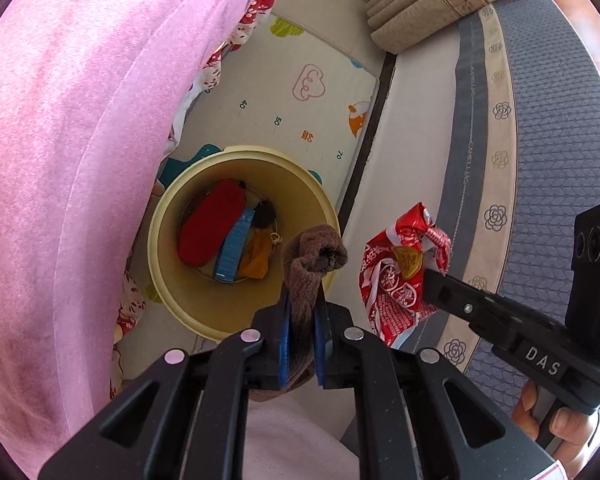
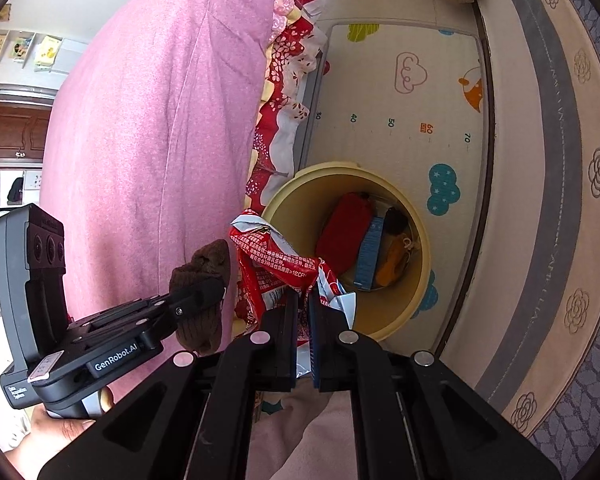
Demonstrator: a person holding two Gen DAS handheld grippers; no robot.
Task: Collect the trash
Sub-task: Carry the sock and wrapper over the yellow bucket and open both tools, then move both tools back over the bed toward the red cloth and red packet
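Note:
A cream round bin [image 1: 172, 216] [image 2: 420, 280] stands on the floor mat, holding a red pouch [image 1: 210, 226] [image 2: 342, 236], a blue box [image 1: 234, 246] and an orange item. My left gripper [image 1: 302, 304] [image 2: 216, 290] is shut on a brown sock [image 1: 312, 254] [image 2: 204, 268], which hangs over the bin's near rim in the left wrist view. My right gripper [image 2: 304, 300] [image 1: 428, 276] is shut on a crumpled red and white snack wrapper [image 2: 268, 264] [image 1: 396, 272], held beside the sock, just outside the bin's rim.
A pink blanket [image 1: 72, 152] [image 2: 156, 140] fills the left side. A patterned play mat [image 1: 284, 100] [image 2: 400, 112] covers the floor. A mattress edge with rose trim [image 1: 500, 184] [image 2: 560, 200] curves along the right. A hand [image 1: 556, 420] grips the right tool.

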